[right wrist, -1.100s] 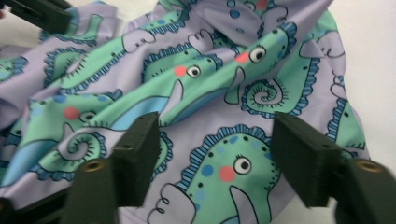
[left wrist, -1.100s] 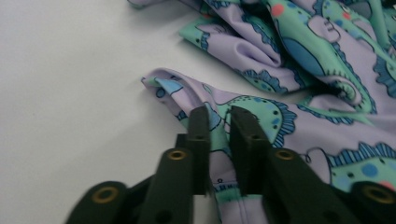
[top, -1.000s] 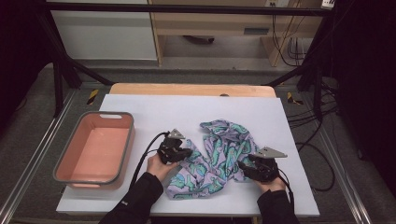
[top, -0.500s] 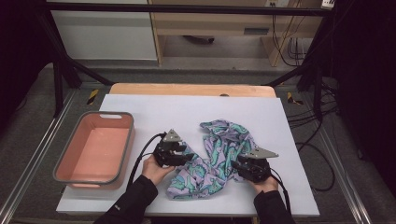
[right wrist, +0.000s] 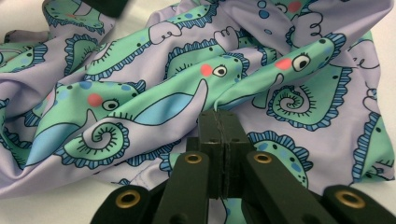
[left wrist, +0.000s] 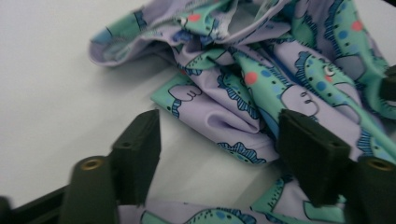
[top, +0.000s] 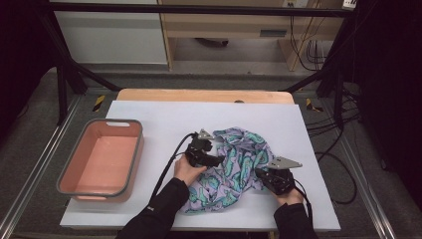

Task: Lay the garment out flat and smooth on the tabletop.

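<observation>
Left of frame in the high view: pink plastic basin with grey rim, on the white counter. Centre: crumpled lilac-and-teal seahorse-print cloth; left hand-held gripper at its left edge, jaws apart and just opened, a fold lying loose between them, unpinched. Right: right hand-held gripper, jaws just closed together, seemingly nipping a cloth edge at the tips; judged best practice: keep that pinch and re-grip a single layer at left before spreading.

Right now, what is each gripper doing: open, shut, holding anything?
Left gripper: jaws open, just been opening, nothing pinched, over the crumpled lilac and green seahorse-print cloth.
Right gripper: jaws shut on a fold of that cloth.
</observation>
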Action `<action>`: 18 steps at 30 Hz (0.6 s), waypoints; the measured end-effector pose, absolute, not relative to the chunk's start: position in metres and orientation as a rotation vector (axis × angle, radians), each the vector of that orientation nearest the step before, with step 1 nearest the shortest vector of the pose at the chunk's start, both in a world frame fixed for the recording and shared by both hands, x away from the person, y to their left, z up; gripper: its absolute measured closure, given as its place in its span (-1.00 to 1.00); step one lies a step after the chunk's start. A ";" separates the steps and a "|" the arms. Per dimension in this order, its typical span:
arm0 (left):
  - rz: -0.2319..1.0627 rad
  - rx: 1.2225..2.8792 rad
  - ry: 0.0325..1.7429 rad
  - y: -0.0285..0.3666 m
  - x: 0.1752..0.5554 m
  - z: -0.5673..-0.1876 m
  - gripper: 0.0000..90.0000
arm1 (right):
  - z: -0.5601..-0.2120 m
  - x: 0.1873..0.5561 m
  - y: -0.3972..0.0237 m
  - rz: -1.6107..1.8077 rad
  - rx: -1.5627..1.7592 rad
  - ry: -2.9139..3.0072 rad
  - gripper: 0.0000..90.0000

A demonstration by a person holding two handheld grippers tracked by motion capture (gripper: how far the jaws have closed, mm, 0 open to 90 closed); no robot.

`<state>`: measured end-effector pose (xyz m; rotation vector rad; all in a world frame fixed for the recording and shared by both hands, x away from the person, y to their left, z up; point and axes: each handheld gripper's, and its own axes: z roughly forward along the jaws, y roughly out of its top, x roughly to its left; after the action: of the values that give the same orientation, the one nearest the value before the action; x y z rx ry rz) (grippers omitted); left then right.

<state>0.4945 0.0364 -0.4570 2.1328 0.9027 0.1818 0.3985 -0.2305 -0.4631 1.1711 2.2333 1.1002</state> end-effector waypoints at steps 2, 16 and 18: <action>0.173 2.140 0.912 0.034 0.498 -0.464 -0.11 | -0.463 0.398 -0.230 1.104 1.168 2.236 1.00; 0.254 2.152 0.912 0.030 0.495 -0.465 0.96 | -0.461 0.398 -0.230 1.106 1.171 2.246 1.00; 0.265 2.155 0.892 0.036 0.494 -0.459 0.97 | -0.460 0.398 -0.231 1.104 1.173 2.246 1.00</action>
<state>0.4936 0.0356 -0.4594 2.1554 0.8923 0.2650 0.3981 -0.2311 -0.4602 1.1726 2.2464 1.1039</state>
